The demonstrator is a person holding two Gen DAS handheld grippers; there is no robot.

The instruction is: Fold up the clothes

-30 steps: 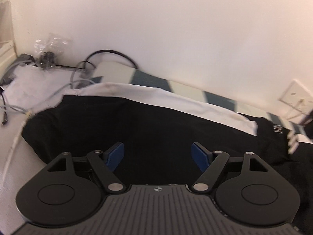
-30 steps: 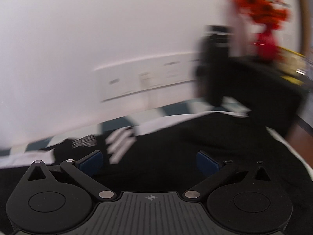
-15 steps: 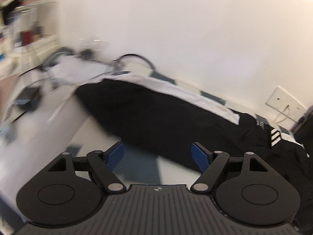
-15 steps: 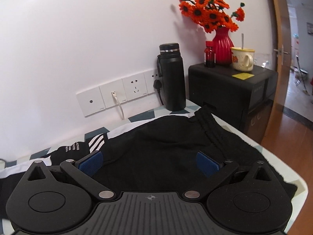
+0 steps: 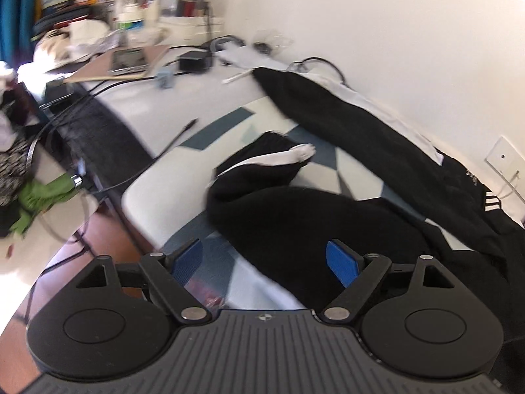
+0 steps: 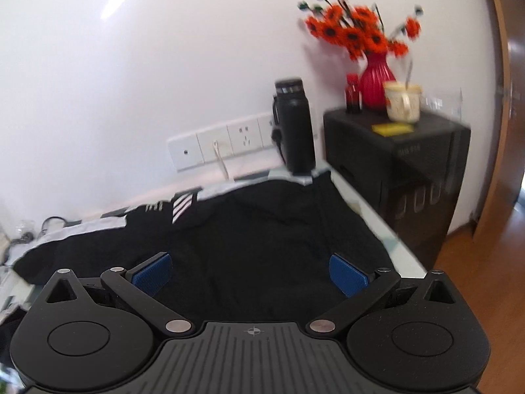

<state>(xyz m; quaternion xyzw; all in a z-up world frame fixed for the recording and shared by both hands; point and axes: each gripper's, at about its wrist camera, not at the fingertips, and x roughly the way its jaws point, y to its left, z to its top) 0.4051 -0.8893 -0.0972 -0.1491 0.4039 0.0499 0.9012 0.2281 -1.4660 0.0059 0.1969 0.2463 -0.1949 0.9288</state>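
Note:
A pair of black trousers with white side stripes (image 5: 361,138) lies spread on the table, one leg along the wall, the other bunched near the front edge. It also shows in the right wrist view (image 6: 262,236). My left gripper (image 5: 265,262) is open and empty, just above the near leg by the table's front edge. My right gripper (image 6: 251,274) is open and empty, over the waist end of the trousers.
The table (image 5: 210,105) has a grey-and-white patterned top. Cables, a black adapter (image 5: 193,60) and clutter lie at its far left. A black flask (image 6: 295,128), wall sockets (image 6: 223,147) and a black cabinet (image 6: 393,170) with a red vase (image 6: 377,82) and mug stand at the right.
My left gripper has pulled back and swung left, from over the far trouser leg to the table's front edge. My right gripper has shifted slightly; both stay open.

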